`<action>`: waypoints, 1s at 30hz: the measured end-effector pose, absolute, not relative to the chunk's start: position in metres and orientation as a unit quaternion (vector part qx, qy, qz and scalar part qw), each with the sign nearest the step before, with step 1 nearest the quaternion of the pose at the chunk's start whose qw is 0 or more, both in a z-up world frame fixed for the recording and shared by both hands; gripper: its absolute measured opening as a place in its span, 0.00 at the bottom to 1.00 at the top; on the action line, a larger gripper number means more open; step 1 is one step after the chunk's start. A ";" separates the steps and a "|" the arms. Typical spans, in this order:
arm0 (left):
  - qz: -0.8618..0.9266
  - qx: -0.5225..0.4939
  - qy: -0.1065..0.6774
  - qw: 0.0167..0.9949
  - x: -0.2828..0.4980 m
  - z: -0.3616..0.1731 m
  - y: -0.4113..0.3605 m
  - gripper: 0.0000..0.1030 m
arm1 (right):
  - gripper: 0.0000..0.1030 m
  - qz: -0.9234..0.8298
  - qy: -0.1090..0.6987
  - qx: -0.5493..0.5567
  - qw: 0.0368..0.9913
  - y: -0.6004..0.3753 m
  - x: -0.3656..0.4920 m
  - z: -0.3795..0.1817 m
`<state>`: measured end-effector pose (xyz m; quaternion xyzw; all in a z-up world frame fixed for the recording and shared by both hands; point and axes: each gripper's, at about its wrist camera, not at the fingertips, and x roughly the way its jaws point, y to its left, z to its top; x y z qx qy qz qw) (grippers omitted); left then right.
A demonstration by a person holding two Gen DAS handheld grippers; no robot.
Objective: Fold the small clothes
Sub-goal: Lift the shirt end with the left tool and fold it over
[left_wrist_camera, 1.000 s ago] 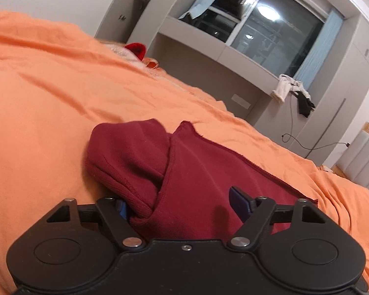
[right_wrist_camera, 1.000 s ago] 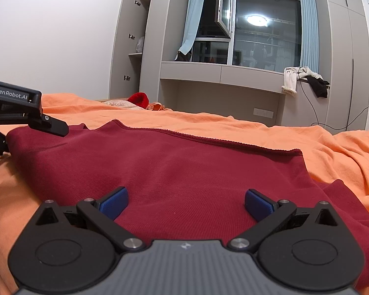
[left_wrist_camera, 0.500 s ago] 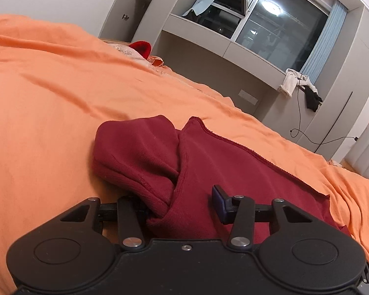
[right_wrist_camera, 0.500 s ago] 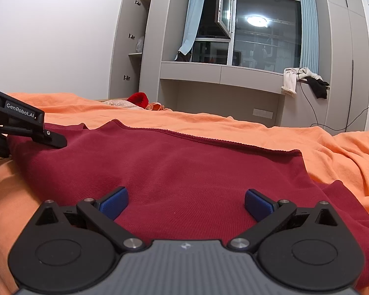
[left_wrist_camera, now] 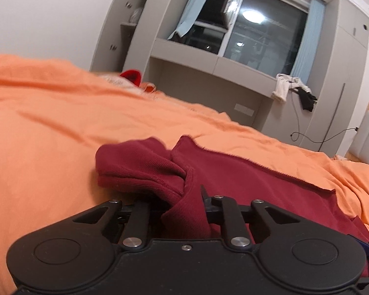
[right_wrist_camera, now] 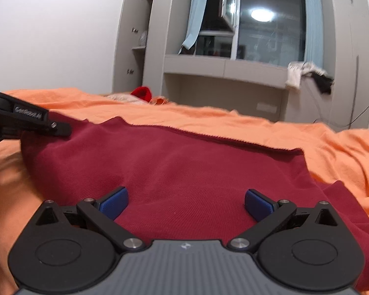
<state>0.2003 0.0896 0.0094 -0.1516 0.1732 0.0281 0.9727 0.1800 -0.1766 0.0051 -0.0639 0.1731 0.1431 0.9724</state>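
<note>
A dark red garment (right_wrist_camera: 184, 162) lies spread on the orange bedspread (right_wrist_camera: 283, 125). Its left corner is bunched into a thick fold (left_wrist_camera: 145, 167). My left gripper (left_wrist_camera: 182, 211) has its jaws closing, and a pinch of that red cloth stands squeezed between them. From the right wrist view, the left gripper (right_wrist_camera: 24, 120) sits at the garment's far left edge. My right gripper (right_wrist_camera: 186, 202) hovers low over the near edge of the garment, open, blue pads (right_wrist_camera: 113, 202) wide apart with only flat cloth under them.
Small bright red and orange clothes (right_wrist_camera: 142, 93) lie at the far edge of the bed. Behind stands a grey wall unit with a window (right_wrist_camera: 258, 24); white and black clothes (right_wrist_camera: 305, 73) hang off its ledge. A cable (left_wrist_camera: 319, 140) runs along the wall at right.
My left gripper's jaws have come together from wide apart onto the bunched red cloth, and the view has rolled slightly. The right gripper stays open and still.
</note>
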 end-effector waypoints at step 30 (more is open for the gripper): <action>-0.214 0.083 0.198 0.953 0.213 0.053 -0.163 0.26 | 1.00 0.097 0.237 0.397 0.882 -0.464 0.204 0.059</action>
